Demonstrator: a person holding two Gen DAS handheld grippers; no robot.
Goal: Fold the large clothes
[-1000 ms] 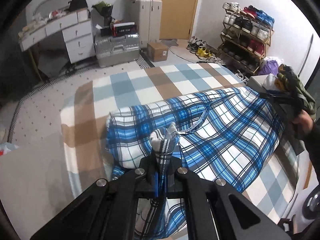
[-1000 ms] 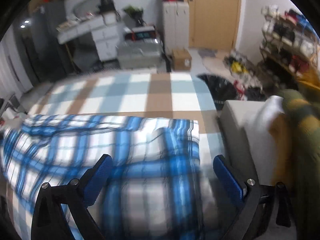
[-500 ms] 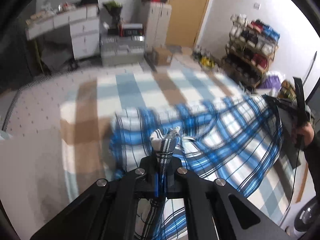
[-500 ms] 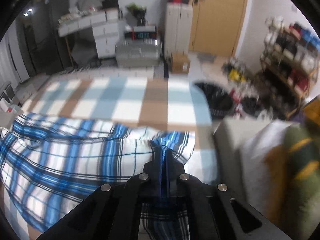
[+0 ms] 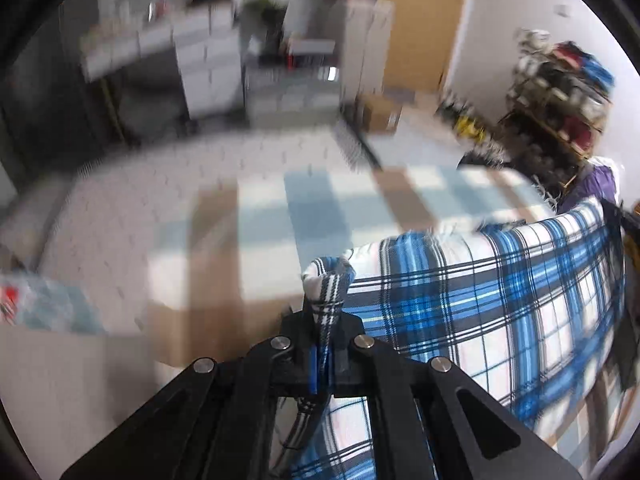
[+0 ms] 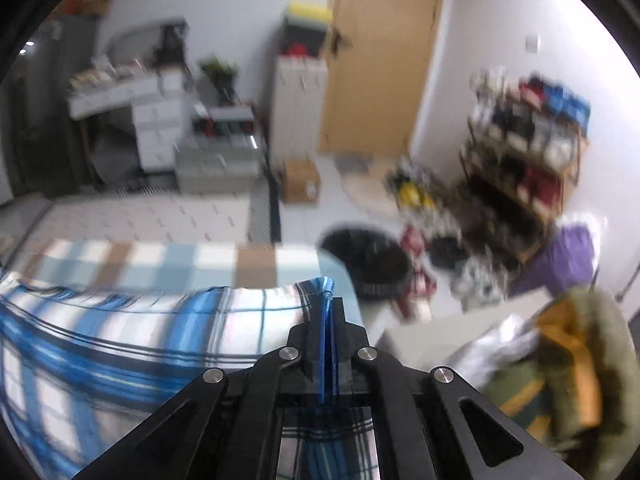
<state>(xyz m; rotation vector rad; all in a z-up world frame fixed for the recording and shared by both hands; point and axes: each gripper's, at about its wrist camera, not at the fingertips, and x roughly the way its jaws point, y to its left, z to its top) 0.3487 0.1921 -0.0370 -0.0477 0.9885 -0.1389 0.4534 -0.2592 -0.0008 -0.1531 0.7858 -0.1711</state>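
I've got the blue plaid garment (image 5: 500, 292) stretched in the air above the checked bedspread (image 5: 320, 208), held at 2 corners. My left gripper (image 5: 324, 320) is pinching 1 bunched corner tight, and my right gripper (image 6: 326, 336) is clamped on the other edge. Beyond the bed I see a blurred shoe rack (image 6: 528, 152) and a wooden door (image 6: 380, 52).

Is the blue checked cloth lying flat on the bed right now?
No, the blue checked cloth is lifted above the bed, pinched in the left gripper.

Blue, white and black plaid garment (image 5: 500, 304), stretched taut, hanging above a checked bed, one corner bunched
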